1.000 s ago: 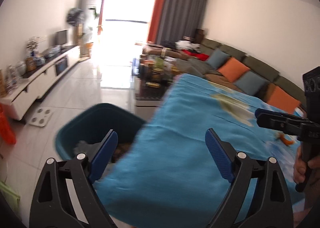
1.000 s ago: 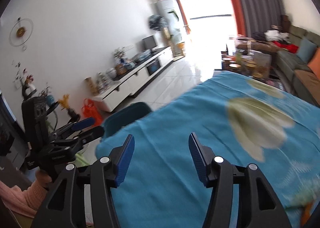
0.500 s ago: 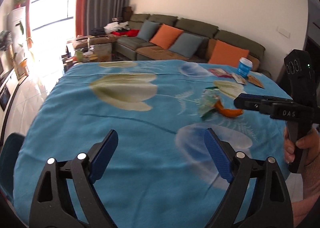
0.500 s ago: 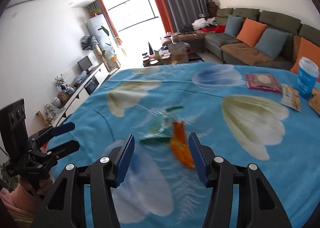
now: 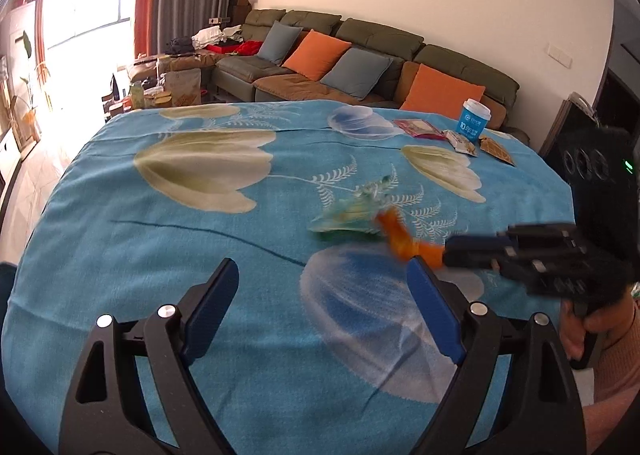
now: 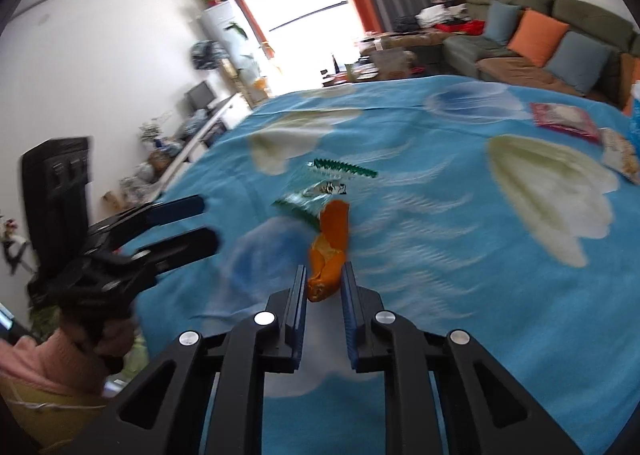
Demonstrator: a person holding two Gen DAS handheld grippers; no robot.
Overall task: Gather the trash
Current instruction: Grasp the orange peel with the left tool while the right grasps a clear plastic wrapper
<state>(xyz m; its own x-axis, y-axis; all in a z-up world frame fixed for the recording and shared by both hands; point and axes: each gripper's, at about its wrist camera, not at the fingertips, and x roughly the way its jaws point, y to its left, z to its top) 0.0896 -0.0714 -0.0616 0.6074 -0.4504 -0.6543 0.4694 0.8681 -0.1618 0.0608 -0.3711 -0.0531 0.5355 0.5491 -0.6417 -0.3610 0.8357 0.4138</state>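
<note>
Now the right gripper (image 6: 323,281), jaws just closing, pinches the orange peel's (image 6: 329,251) near end

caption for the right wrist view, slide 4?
Right gripper, jaws just closing, pinches an orange peel beside a green wrapper on the blue floral tablecloth.

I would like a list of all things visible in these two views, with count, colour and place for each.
orange peel: one, orange, middle of the tablecloth, near end between the right tool's pads
green wrapper: one, green and clear, just behind the peel
tablecloth: one, blue with pale flowers, covering the table
paper cup: one, blue with white lid, far right edge
snack packets: three, red, white and brown, beside the cup
sofa: one, dark green, orange and grey-blue cushions, behind the table
left tool: open, nothing between its pads
right tool: just closing on the peel
</note>
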